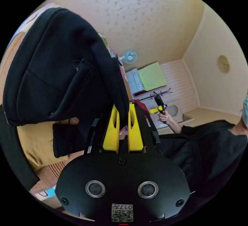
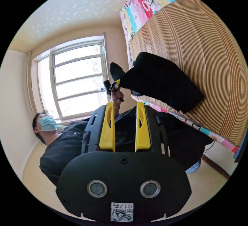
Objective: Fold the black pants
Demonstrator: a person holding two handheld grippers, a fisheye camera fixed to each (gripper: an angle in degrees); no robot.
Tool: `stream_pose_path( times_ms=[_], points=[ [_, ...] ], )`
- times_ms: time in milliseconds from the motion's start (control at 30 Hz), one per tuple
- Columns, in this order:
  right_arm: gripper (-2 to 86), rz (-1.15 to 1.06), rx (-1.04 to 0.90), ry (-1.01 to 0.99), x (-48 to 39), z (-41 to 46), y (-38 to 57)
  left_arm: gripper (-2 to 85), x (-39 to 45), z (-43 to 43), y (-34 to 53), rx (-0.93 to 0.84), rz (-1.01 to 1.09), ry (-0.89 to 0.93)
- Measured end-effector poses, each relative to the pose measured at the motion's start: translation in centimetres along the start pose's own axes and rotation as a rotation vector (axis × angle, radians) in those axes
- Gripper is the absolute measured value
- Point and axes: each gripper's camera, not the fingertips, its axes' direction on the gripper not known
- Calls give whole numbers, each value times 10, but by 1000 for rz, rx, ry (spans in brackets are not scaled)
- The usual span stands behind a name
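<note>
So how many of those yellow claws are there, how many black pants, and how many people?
Claws: 2, the left claw shut on the black pants, the right claw open.
Black pants: 1, part lying on the slatted mat.
People: 1, the person holding both.
Total: 4.
</note>
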Motion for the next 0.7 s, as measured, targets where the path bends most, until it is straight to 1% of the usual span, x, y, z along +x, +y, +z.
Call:
stream_pose_path(
  times_ms=[67, 100, 133, 167, 200, 233, 267, 300, 367, 400, 433, 467, 533, 567, 600, 633, 700],
  points=[
    [128, -70, 25, 22, -13, 2, -1, 48, 54, -10, 17, 24, 206, 142],
    [129, -117, 56, 16, -23, 1, 1, 47, 67, -13, 20, 26, 260, 180],
    [129, -140, 75, 4, -27, 0, 3, 47, 93, -18, 28, 27, 373, 265],
    [124, -177, 113, -41, -35, -4, 8, 47, 119, -20, 34, 15, 494, 377],
    [109, -235, 138, -135, -42, -9, 15, 46, 131, -20, 37, 8, 553, 437],
    [96, -274, 153, -189, -45, -13, 19, 46, 157, -19, 44, -7, 677, 565],
    [73, -319, 188, -291, -49, -22, 30, 47, 181, -17, 50, -7, 778, 674],
    [52, -341, 234, -366, -51, -32, 43, 47, 190, -17, 53, 8, 815, 720],
    [89, -338, 276, -446, -50, -48, 60, 47, 214, -15, 60, 71, 910, 922],
    [134, -327, 267, -448, -52, -56, 68, 47, 220, -14, 62, 74, 932, 967],
    [157, -322, 257, -435, -54, -60, 72, 47, 231, -11, 67, 73, 979, 1037],
    [166, -305, 233, -381, -59, -65, 78, 47, 243, -9, 75, 63, 1028, 1083],
    [171, -288, 162, -268, -75, -63, 79, 48, 263, -3, 90, 31, 1093, 1119],
    [175, -295, 92, -209, -89, -54, 75, 48, 277, 5, 100, 2, 1115, 1118],
    [183, -300, 9, -178, -104, -38, 68, 48, 284, 10, 105, -12, 1124, 1112],
    [186, -303, -32, -172, -111, -30, 64, 48, 296, 22, 115, -38, 1136, 1094],
    [197, -315, -198, -161, -136, 13, 45, 49, 312, 44, 130, -92, 1145, 1082]
  ],
)
